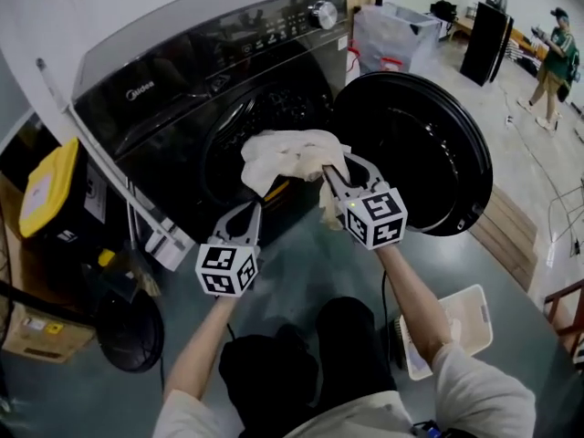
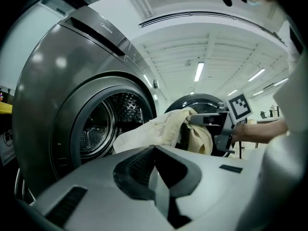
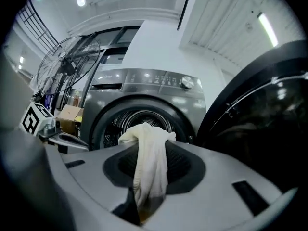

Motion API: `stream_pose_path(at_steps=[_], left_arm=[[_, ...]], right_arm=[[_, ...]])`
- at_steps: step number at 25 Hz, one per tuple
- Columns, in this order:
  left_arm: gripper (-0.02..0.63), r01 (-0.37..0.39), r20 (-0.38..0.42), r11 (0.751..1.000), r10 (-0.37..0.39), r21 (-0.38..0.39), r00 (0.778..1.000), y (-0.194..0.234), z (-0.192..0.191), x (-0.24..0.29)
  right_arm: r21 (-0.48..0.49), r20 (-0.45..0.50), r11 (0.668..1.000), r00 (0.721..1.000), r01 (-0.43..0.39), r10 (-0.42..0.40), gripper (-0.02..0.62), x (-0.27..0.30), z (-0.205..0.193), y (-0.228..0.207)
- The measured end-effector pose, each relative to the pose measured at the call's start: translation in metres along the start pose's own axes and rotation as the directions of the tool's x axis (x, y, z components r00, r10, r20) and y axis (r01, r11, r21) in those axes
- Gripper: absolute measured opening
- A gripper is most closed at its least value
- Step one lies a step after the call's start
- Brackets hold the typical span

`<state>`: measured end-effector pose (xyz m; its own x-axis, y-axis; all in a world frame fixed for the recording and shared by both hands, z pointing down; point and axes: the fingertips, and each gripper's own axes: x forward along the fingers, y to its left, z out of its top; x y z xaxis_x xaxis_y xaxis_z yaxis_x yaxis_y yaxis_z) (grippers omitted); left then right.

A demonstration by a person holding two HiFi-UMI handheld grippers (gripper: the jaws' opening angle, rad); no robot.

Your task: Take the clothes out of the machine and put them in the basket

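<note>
At frame centre: cream cloth (image 1: 290,153) clamped in right tool (image 1: 328,176). Presumably soft, light, limp; best gripped at a bunched fold. Left tool (image 1: 255,208) closed, empty.

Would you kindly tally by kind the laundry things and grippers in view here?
Washing machine: 1
Cream cloth: 1
White basket: 1
Grippers: 2 (left gripper, right gripper)
Total: 5

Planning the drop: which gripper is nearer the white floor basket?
Right. The right gripper, shut on the cloth, is on the same side as the basket; the left gripper is farther left, by the drum opening.
</note>
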<state>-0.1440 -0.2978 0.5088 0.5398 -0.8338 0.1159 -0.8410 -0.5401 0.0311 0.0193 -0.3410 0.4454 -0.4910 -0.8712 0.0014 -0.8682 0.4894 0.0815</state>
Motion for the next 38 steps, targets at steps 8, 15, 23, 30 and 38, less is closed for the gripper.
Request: stream_pose_path(at_steps=[8, 15, 23, 30, 38], left_arm=[[0.02, 0.051, 0.039, 0.999, -0.051, 0.009, 0.998, -0.027, 0.03, 0.012], [0.02, 0.133, 0.05, 0.991, -0.134, 0.023, 0.99, -0.073, 0.047, 0.038], [0.02, 0.246, 0.024, 0.966, -0.249, 0.083, 0.968, -0.138, 0.055, 0.06], [0.02, 0.364, 0.007, 0.927, -0.367, 0.091, 0.93, -0.202, 0.056, 0.083], [0.02, 0.52, -0.009, 0.847, -0.522, 0.113, 0.853, -0.287, 0.05, 0.11]], right_arm=[[-0.004, 0.076, 0.996, 0.993, 0.092, -0.091, 0.124, -0.069, 0.046, -0.029], [-0.012, 0.057, 0.98, 0.979, 0.197, -0.196, 0.123, -0.136, 0.037, -0.059], [0.012, 0.061, 0.942, 0.94, 0.334, -0.334, 0.124, -0.237, 0.022, -0.082], [0.033, 0.048, 0.905, 0.904, 0.424, -0.425, 0.124, -0.287, 0.013, -0.096], [-0.016, 0.003, 0.813, 0.813, 0.582, -0.582, 0.124, -0.369, 0.005, -0.12]])
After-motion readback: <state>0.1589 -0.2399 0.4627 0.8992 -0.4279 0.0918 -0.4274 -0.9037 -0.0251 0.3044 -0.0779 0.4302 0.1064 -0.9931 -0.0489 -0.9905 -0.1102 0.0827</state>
